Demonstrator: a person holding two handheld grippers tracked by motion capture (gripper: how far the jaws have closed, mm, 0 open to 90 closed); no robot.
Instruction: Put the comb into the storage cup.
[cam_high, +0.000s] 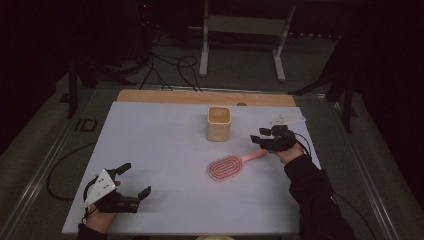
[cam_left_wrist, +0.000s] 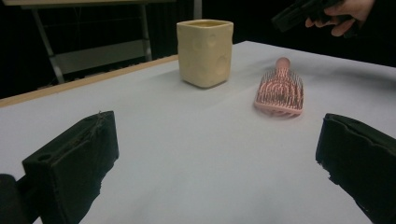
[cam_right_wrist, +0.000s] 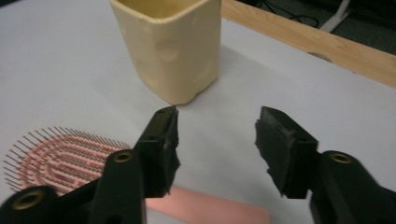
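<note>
Hairbrush (cam_high: 231, 165): lying bristles-up on table (cam_high: 165, 150), at five o'clock from yellow cup (cam_high: 219, 123), handle under right gripper (cam_high: 265, 136). Jaws half-parted, gripping nothing yet (handle below them, not between). Risk: closing too high and missing, or nudging handle sideways. Left gripper (cam_high: 134, 179) wide open, idle at seven o'clock.

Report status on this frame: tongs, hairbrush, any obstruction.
Left tongs open, resting on table, holding nothing. Right tongs part open above pink hairbrush handle, no grip yet. Yellow cup stands behind the brush, clear of the approach.
</note>
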